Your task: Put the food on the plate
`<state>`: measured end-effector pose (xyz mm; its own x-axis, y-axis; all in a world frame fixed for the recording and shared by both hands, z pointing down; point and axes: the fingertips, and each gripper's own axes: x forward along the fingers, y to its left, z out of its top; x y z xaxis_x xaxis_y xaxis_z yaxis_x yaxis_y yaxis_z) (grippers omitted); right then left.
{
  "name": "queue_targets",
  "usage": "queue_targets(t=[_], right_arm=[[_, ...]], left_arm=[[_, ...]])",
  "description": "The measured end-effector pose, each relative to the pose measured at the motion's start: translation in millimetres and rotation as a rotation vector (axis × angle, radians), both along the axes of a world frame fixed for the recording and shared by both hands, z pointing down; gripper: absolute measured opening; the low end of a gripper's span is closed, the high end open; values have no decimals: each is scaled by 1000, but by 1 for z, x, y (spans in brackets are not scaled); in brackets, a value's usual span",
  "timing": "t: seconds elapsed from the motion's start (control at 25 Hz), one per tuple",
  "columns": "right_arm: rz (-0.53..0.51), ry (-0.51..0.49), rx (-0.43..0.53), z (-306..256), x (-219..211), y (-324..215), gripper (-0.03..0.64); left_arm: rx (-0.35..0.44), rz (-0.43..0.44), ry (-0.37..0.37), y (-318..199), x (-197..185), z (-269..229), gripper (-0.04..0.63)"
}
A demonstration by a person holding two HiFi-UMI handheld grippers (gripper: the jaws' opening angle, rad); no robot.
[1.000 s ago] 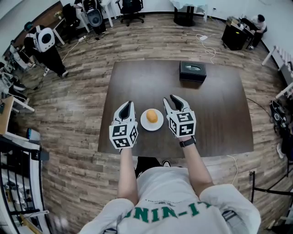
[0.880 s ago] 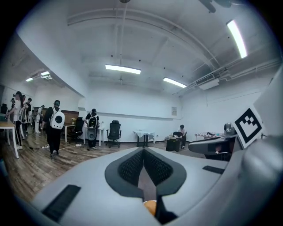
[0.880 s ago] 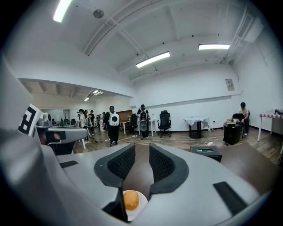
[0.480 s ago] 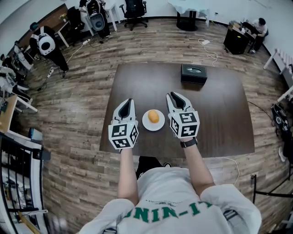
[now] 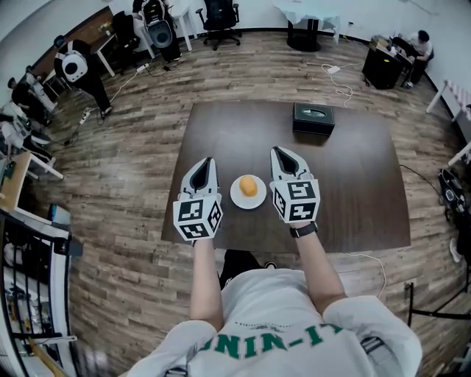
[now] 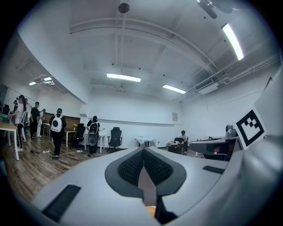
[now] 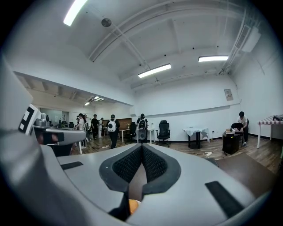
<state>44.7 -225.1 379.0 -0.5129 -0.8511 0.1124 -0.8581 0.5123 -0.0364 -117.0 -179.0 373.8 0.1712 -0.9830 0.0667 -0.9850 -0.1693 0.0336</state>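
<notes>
An orange, roundish piece of food (image 5: 249,185) lies on a small white plate (image 5: 239,199) near the front edge of the dark wooden table (image 5: 353,177). My left gripper (image 5: 205,163) hovers just left of the plate, shut, with nothing between its jaws. On the plate's right, my right gripper (image 5: 280,152) is also shut and empty. In the left gripper view the left gripper (image 6: 143,149) points level across the room, and the food (image 6: 151,211) peeps out below it. The right gripper view shows the right gripper (image 7: 142,146) the same way, with the food (image 7: 132,205) beneath it.
A black box (image 5: 313,118) sits at the table's far side, right of centre. Wooden floor surrounds the table. Office chairs (image 5: 219,12), desks and several people (image 5: 77,70) stand along the far and left walls. A person (image 5: 420,38) sits at the far right corner.
The right gripper's jaws have closed from slightly apart to shut. Both grippers stay beside the plate, and the food has not moved.
</notes>
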Motion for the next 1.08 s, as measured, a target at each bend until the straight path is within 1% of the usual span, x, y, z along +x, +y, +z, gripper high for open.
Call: queue_targets(t=[0.2, 0.84, 0.96, 1.08], right_arm=[[7, -5, 26, -6, 10, 0, 15], [-18, -43, -1, -3, 16, -5, 15], [-16, -42, -9, -1, 20, -8, 15], [-11, -37, -37, 6, 27, -9, 15]], left_arm=[[5, -6, -11, -1, 8, -1, 13], [-6, 3, -25, -7, 18, 8, 13], [-18, 17, -29, -13, 22, 12, 12], [-37, 30, -31, -19, 29, 20, 13]])
